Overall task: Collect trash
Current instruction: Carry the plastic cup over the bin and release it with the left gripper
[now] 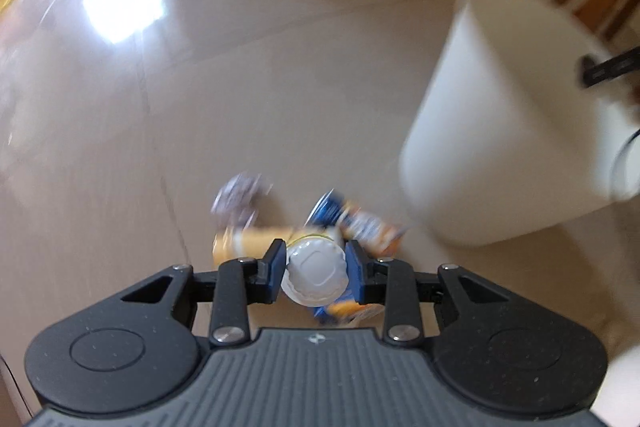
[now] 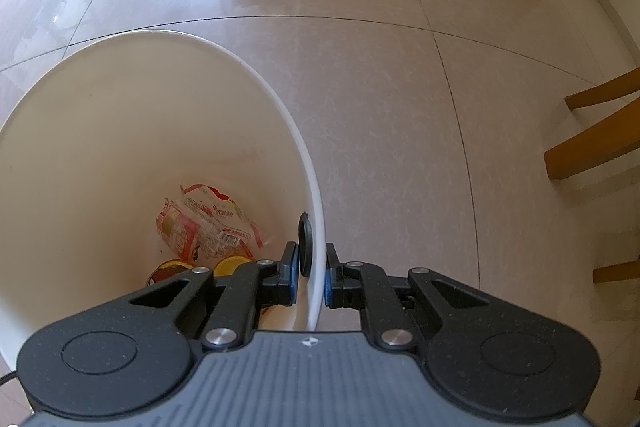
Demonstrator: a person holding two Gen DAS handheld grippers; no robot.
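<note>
Nearest thing in the left wrist view: the left gripper (image 1: 314,277) has its two pads clamped on a white ribbed bottle cap (image 1: 313,277), so it's holding a bottle by the top. The bottle's body hangs below the cap and is mostly hidden, just a bit of blue and orange label poking out underneath. The whole view is smeared with motion blur, so details are rough.

Just beyond the gripper, down on the beige tile floor (image 1: 240,87), there's more trash: a yellow-orange tube-shaped packet (image 1: 244,241) lying on its side to the left, a crumpled purple-white wrapper (image 1: 240,197) a little farther, and a blue and orange crushed package (image 1: 356,221) to the right. Right of that pile stands the white trash bin (image 1: 500,123).

Right wrist view: the right gripper (image 2: 311,281) is pinched tight on the bin's white rim (image 2: 316,247), one pad inside, one outside. A black round fitting (image 2: 306,245) sits on the inner wall just past the fingers. At the bottom of the bin there's a red and white wrapper (image 2: 208,223) and a couple of yellow round things (image 2: 230,265), can't tell what exactly. Far right, wooden chair legs (image 2: 592,135).
</note>
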